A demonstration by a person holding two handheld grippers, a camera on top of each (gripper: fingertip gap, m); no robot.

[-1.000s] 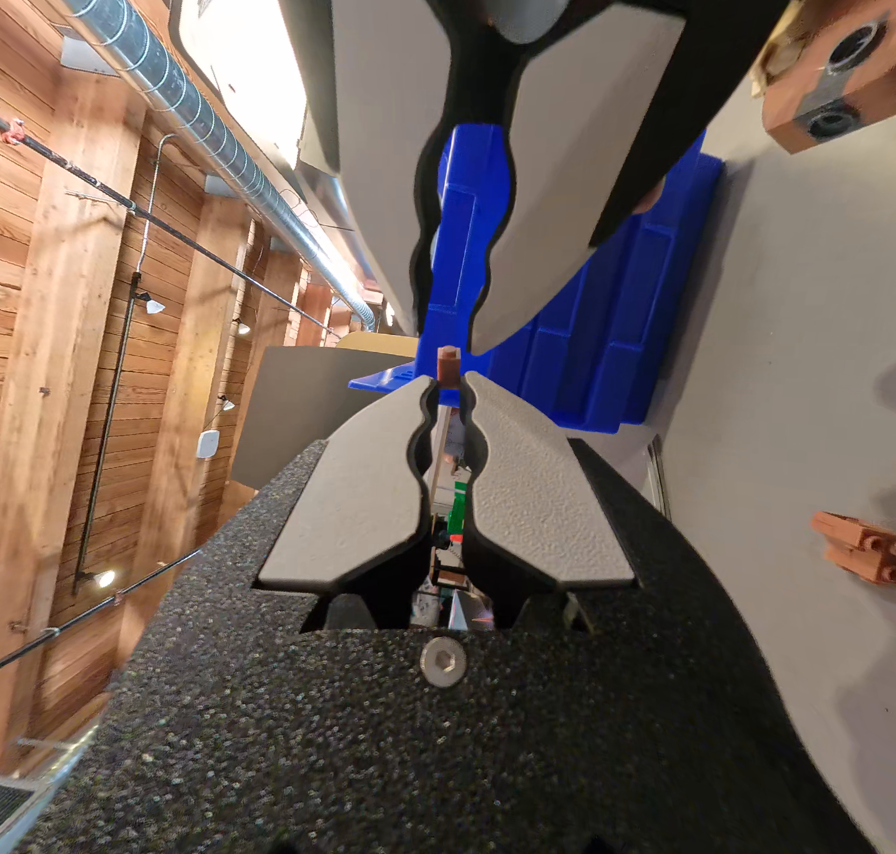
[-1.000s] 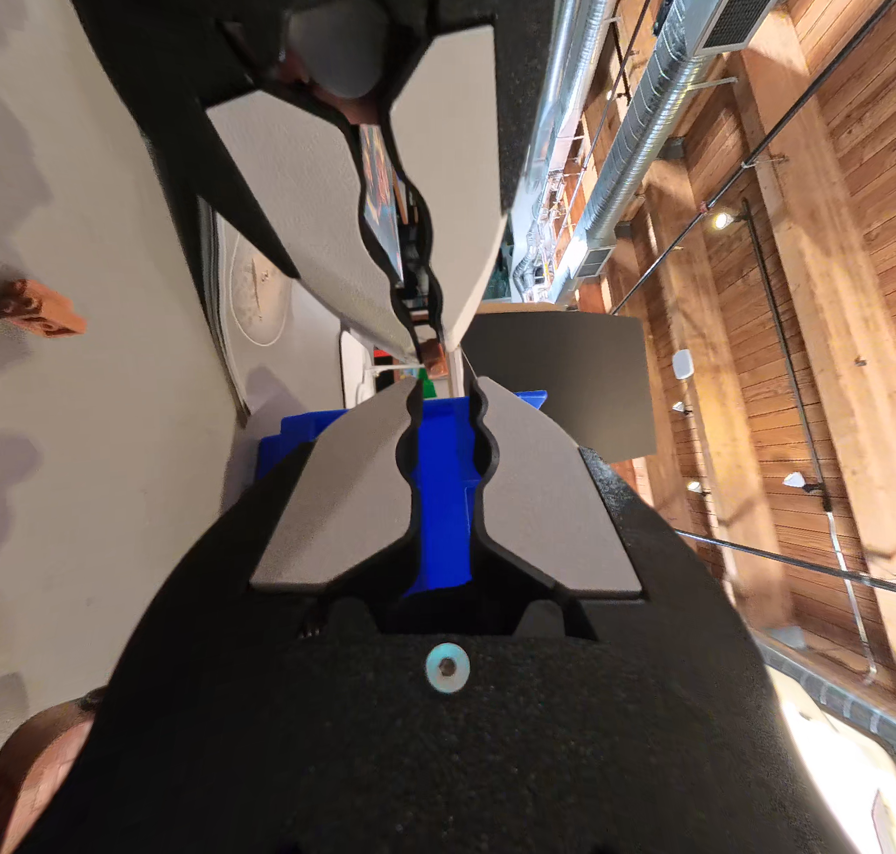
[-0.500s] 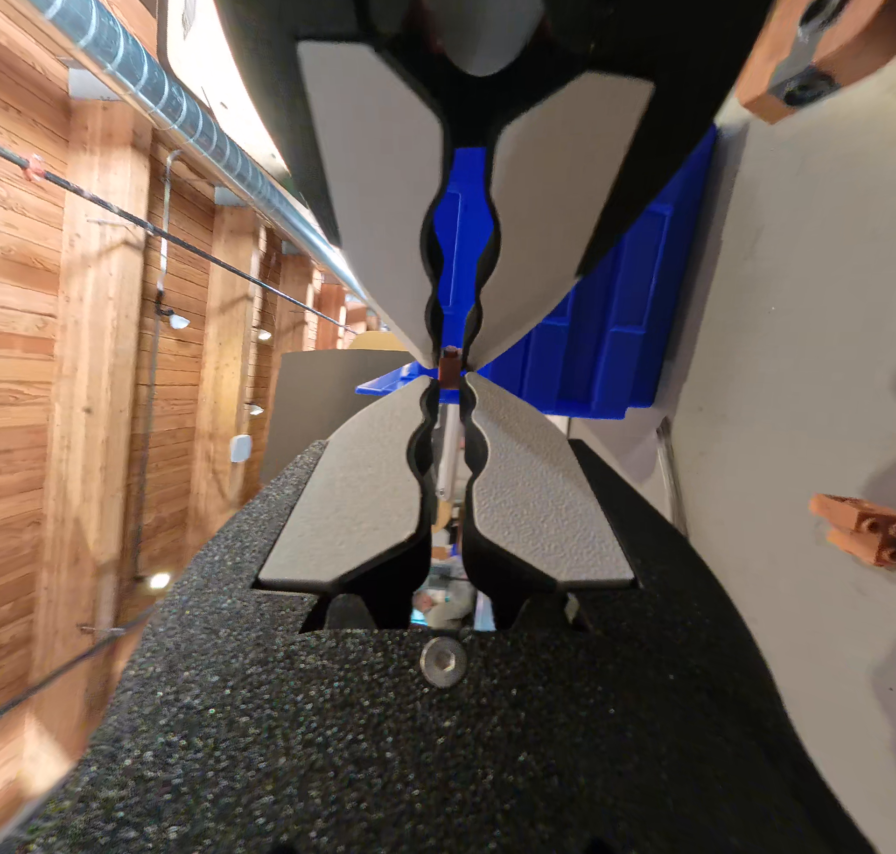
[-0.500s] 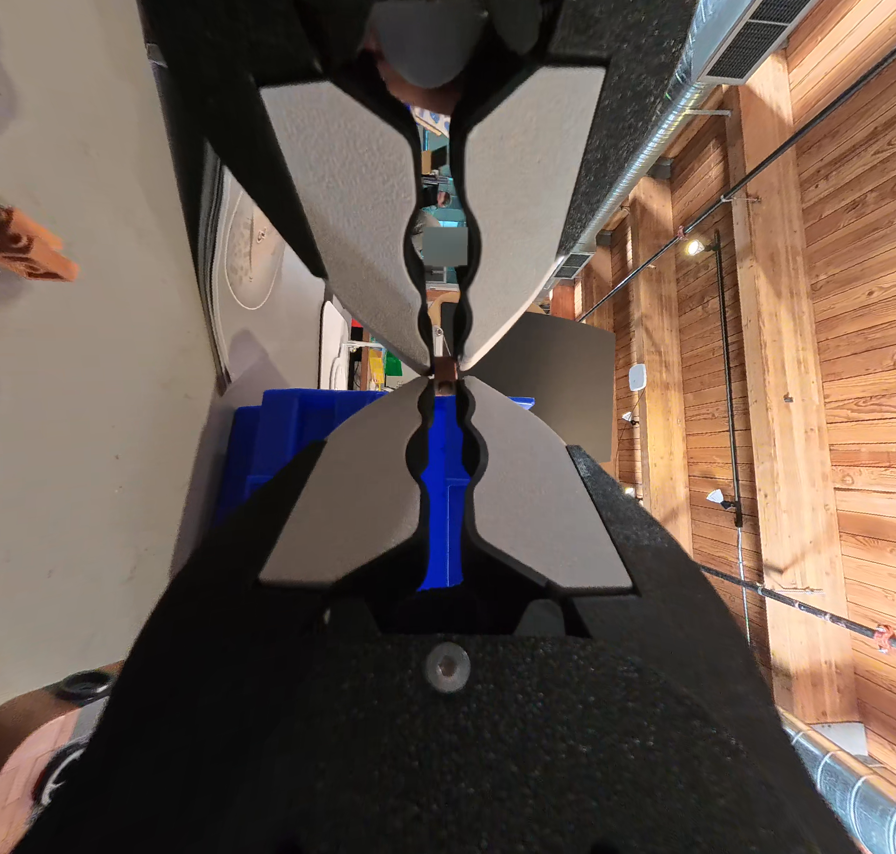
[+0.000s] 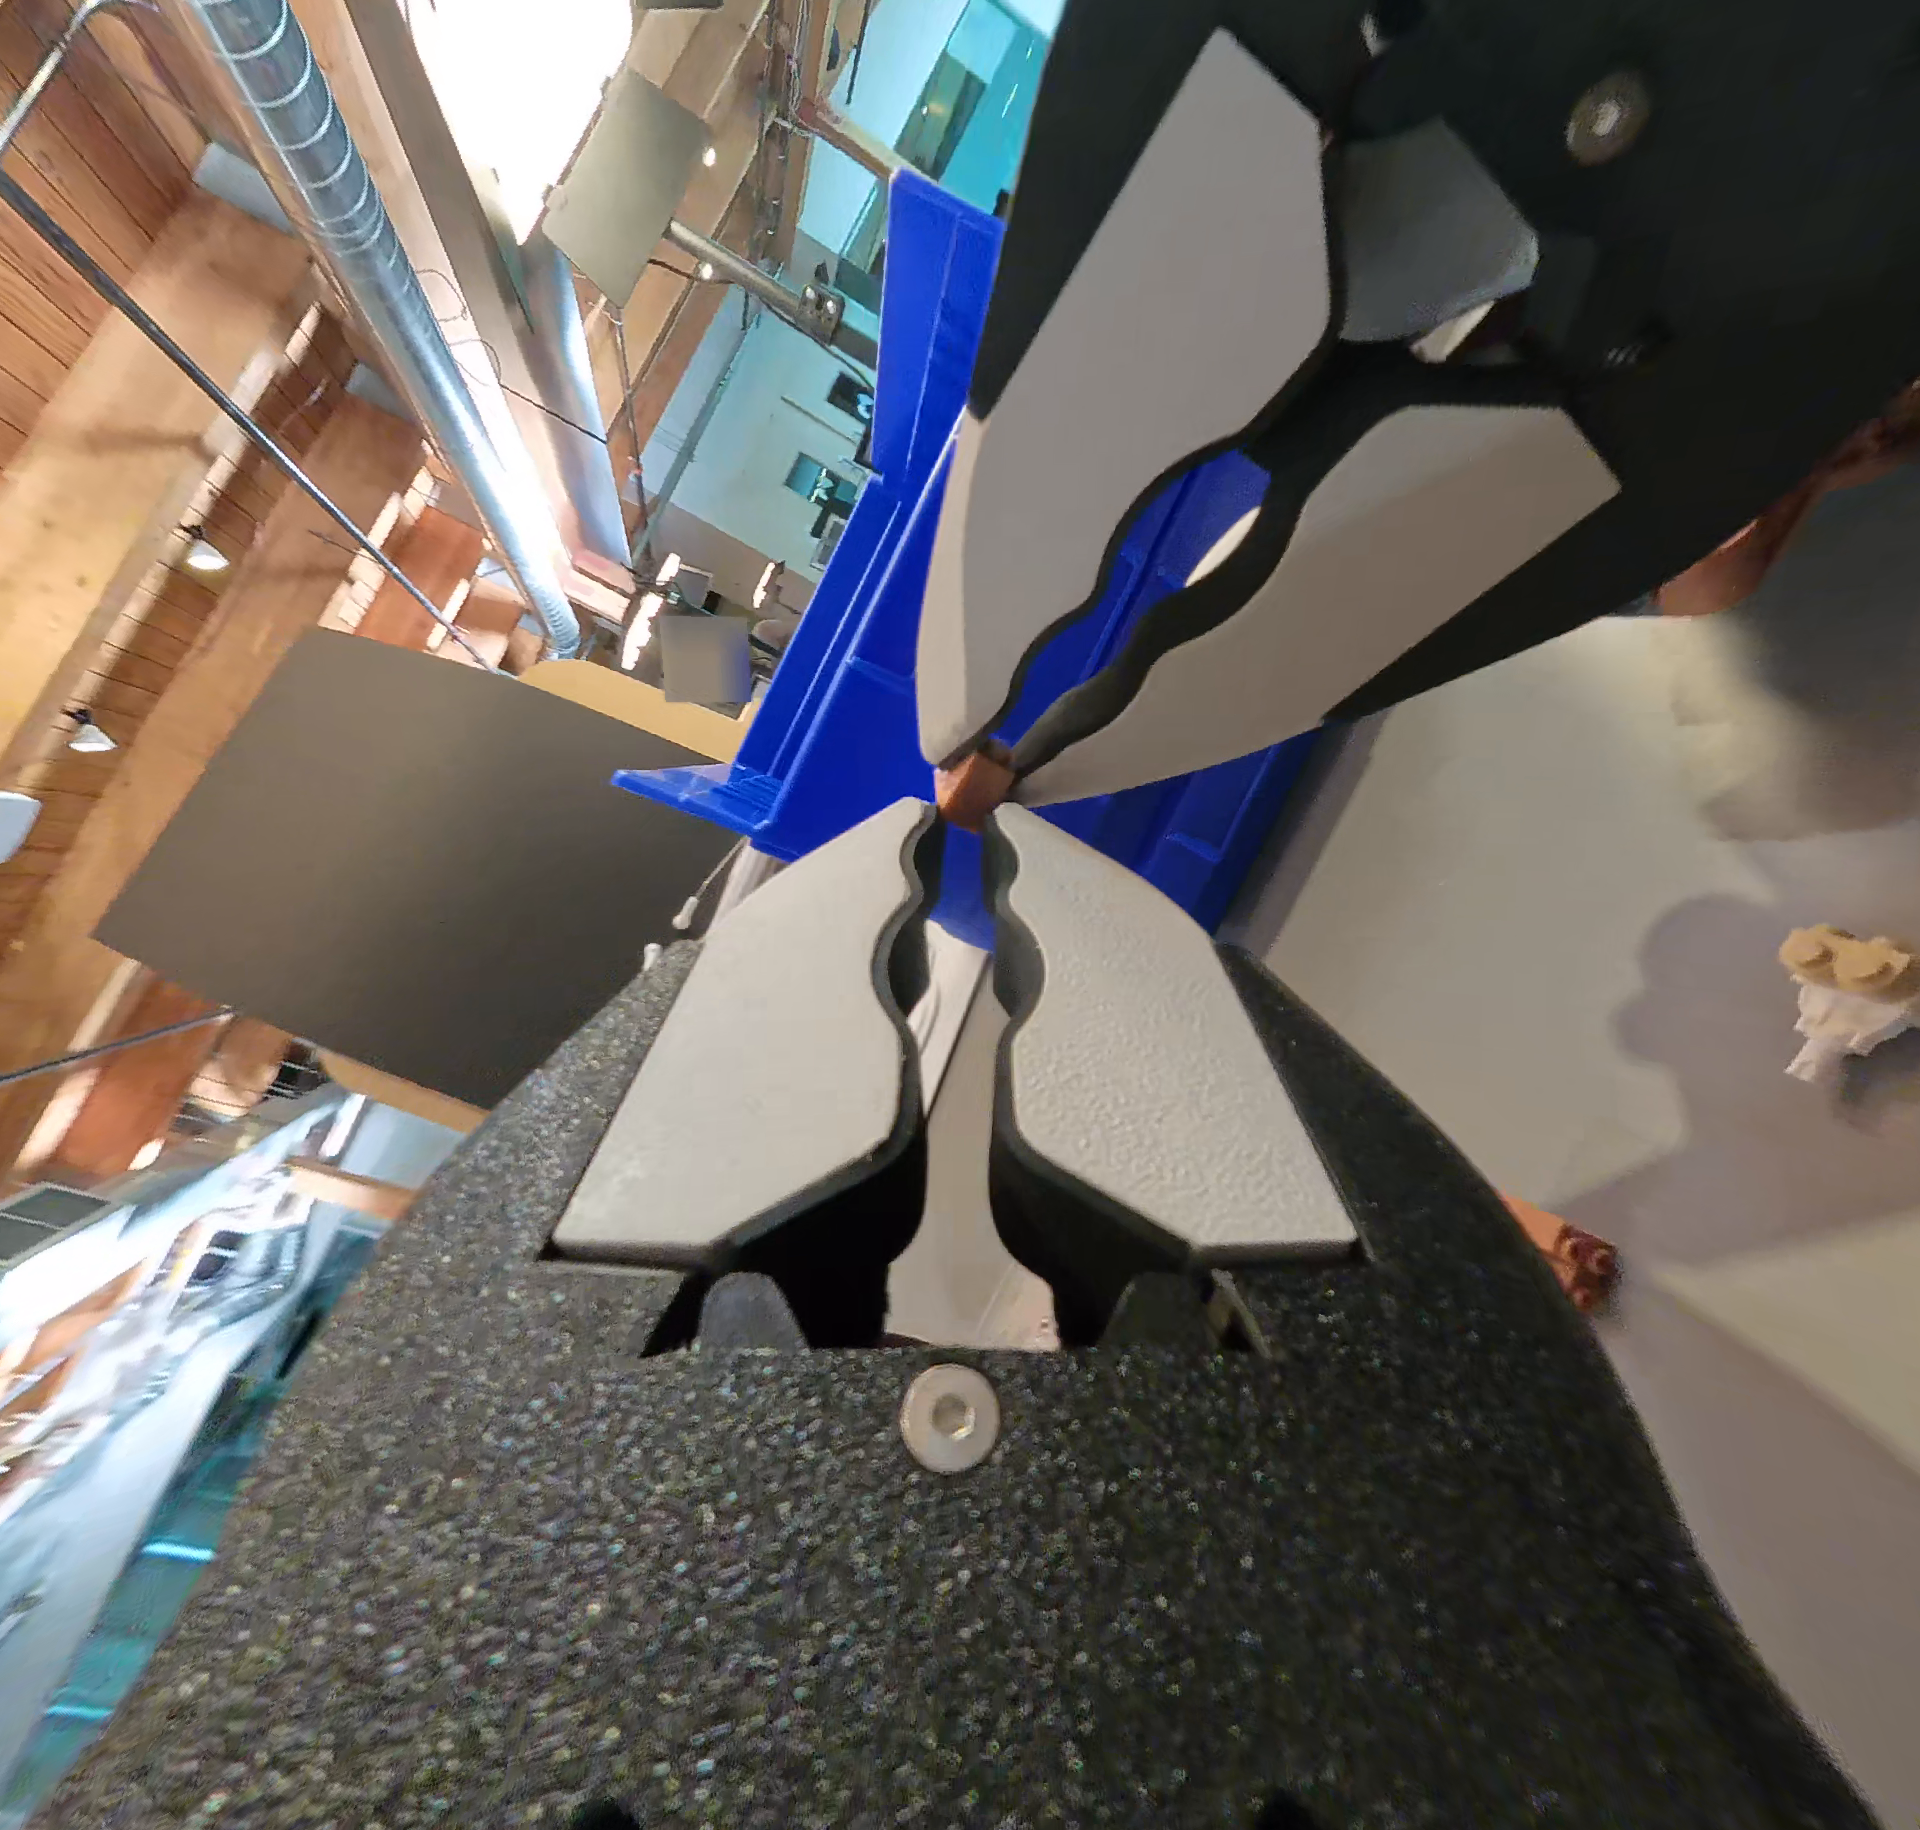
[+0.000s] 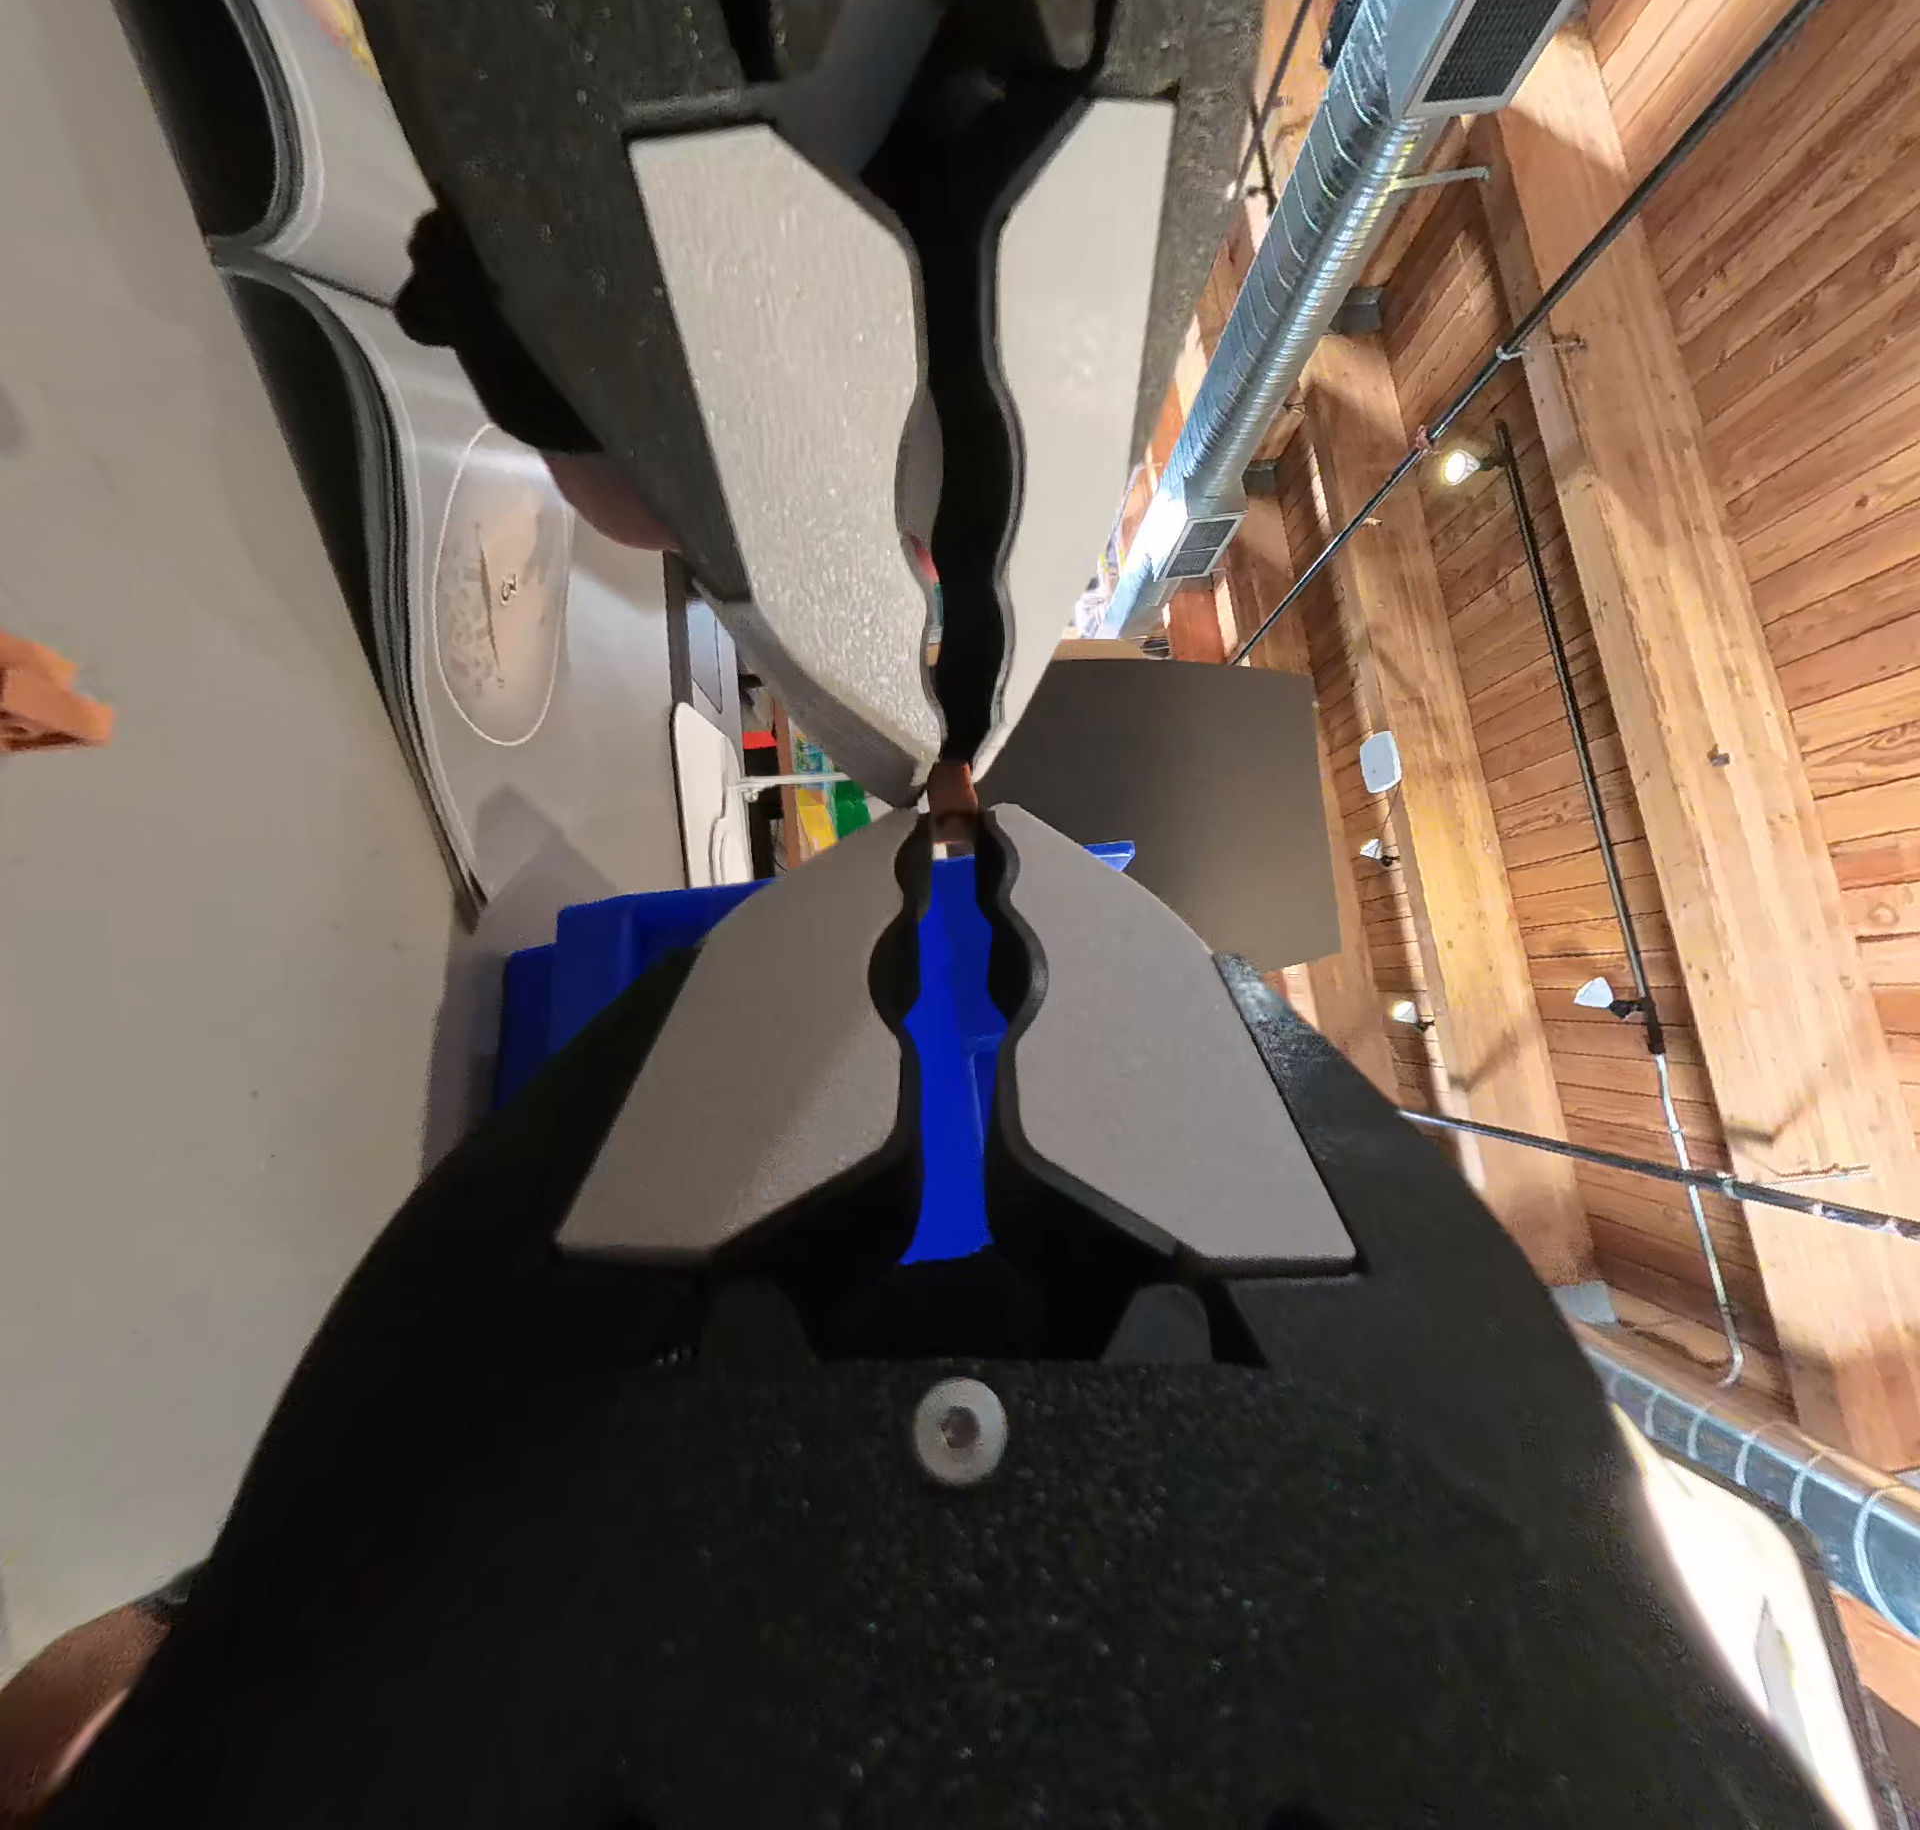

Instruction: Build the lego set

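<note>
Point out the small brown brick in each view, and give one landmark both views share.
Left wrist view: the small brown brick sits just above centre, where the two grippers' tips meet.
Right wrist view: it sits just above centre, again between the meeting tips.
Shared landmark: the blue bin behind the grippers.

Wood plank wall (image 6: pixel 1766 637) running along 3 o'clock, small spot lamps (image 6: pixel 1460 466) glowing on it. Ribbed silver duct (image 5: pixel 343 222) stretching overhead at 11 o'clock, thin black rods (image 6: pixel 1621 222) crossing the planks. Bright skylight panel (image 5: pixel 499 24) blazing at 12. Dark flat board (image 5: pixel 416 866) standing at 9 o'clock. Pale grey tabletop (image 5: pixel 1558 949) lying at 3 o'clock, shadows falling on it.
</note>
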